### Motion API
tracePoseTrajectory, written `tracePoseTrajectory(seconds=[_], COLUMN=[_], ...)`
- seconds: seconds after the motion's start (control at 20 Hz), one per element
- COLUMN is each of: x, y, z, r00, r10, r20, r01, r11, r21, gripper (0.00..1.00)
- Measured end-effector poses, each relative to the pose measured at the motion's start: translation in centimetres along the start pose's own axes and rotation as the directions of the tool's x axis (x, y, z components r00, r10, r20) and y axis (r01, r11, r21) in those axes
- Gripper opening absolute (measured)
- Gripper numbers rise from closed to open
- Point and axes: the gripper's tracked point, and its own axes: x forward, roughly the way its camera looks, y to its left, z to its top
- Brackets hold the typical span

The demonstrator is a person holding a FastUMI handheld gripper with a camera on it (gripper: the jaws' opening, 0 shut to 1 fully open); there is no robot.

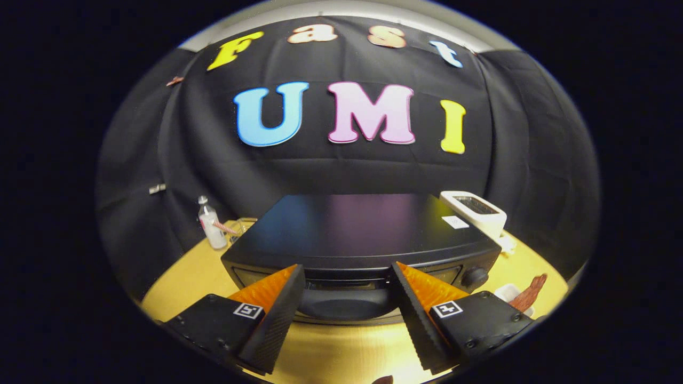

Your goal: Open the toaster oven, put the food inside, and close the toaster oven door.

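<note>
A black toaster oven (pixel 363 229) stands on the yellow table (pixel 341 352), seen from above its front edge. Its door (pixel 347 304) is up and its handle bar runs just under the top edge, right ahead of my fingertips. My gripper (pixel 347 274) is open, one finger on each side of the handle's middle, not pressing on it. A knob (pixel 474 277) sits at the oven's right front. To the right of the oven, beyond my right finger, a reddish-brown piece of food (pixel 531 292) lies on a small white dish (pixel 507 292).
A white toaster (pixel 475 212) stands behind the oven's right corner. A clear plastic bottle (pixel 211 224) and a small glass container (pixel 245 225) stand at the oven's left rear. Bare table stretches under and to the left of my fingers.
</note>
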Motion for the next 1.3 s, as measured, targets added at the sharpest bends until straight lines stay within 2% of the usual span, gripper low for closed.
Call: tracePoseTrajectory(seconds=[0.1,0.45,0.9,1.1,1.3], x=[-0.9,-5.2,-8.1,-9.4,-9.8], y=[-0.1,-0.2,-0.4,-0.3,-0.7], z=[-0.6,-3.8,-8.0,-11.1,-14.7], r00=[1.0,0.998,0.987,0.969,0.935], r10=[-0.005,0.014,0.015,0.016,0.02], r20=[-0.003,-0.062,-0.162,-0.245,-0.355], r01=[0.005,-0.012,-0.016,-0.032,-0.037], r11=[1.0,0.999,1.0,0.998,0.998], r21=[-0.018,0.042,-0.002,-0.06,-0.042], gripper=[0.99,0.99,0.99,0.99,0.98])
